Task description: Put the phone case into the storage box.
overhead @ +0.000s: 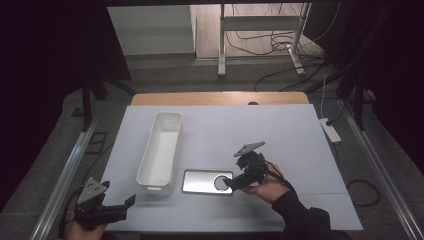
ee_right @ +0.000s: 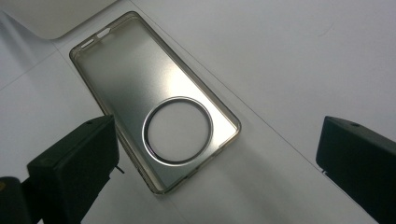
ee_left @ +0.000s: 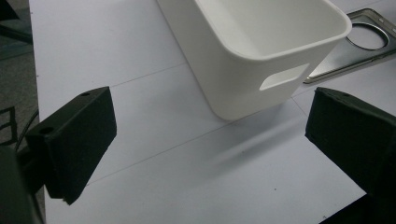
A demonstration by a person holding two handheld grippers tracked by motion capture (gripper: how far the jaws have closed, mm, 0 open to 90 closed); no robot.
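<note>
The right gripper [overhead: 231, 183] hovers jaws wide apart and empty over the round-cutout end of the clear phone case [overhead: 207, 181], which lies flat just right of the white bin [overhead: 161, 150], so it looks lined up for a grab. The left gripper [overhead: 120, 206], also open and holding nothing, waits off the bin's near end. It all sits on a white table mat [overhead: 280, 135] over a wooden tabletop [overhead: 220, 98], with grey floor and loose cables [overhead: 280, 47] beyond the bin.

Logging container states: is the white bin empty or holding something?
Empty. The white bin shows bare inner walls in the high and left gripper views; the phone case lies outside, beside it.
</note>
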